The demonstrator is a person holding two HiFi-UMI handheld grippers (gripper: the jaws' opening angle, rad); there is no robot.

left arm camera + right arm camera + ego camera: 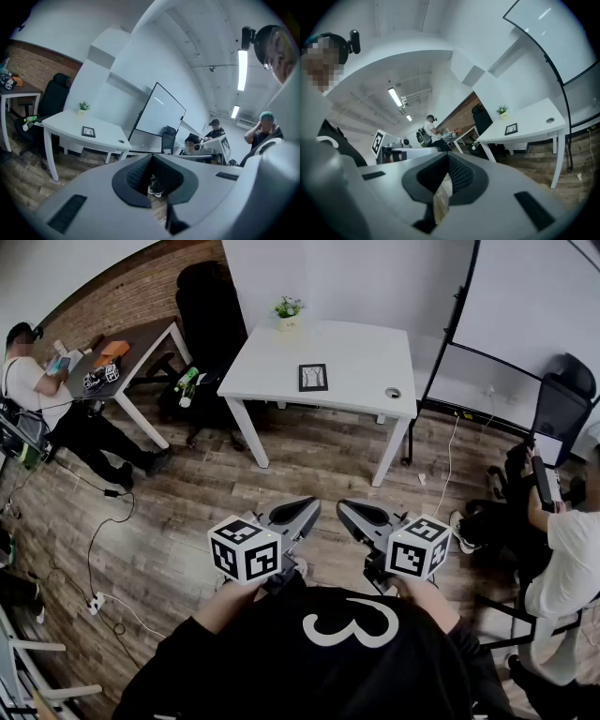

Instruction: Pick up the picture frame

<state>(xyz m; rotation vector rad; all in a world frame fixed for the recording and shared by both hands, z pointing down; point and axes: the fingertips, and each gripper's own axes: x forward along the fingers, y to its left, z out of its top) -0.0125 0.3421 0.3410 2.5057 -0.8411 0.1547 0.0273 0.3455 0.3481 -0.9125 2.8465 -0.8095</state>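
Note:
A small black picture frame (313,377) lies flat on the white table (366,390), near its middle. It also shows far off in the left gripper view as the frame (88,131) and in the right gripper view as the frame (511,128). My left gripper (312,506) and right gripper (344,509) are held close to my body over the wooden floor, well short of the table. Both point toward it, side by side. Each has its jaws shut with nothing between them.
A small potted plant (288,311) stands at the table's far edge, and a round hole (392,392) is at its right. A whiteboard (525,306) stands at right. People sit at the left desk (131,343) and on a chair at right (562,549). Cables (103,521) trail across the floor.

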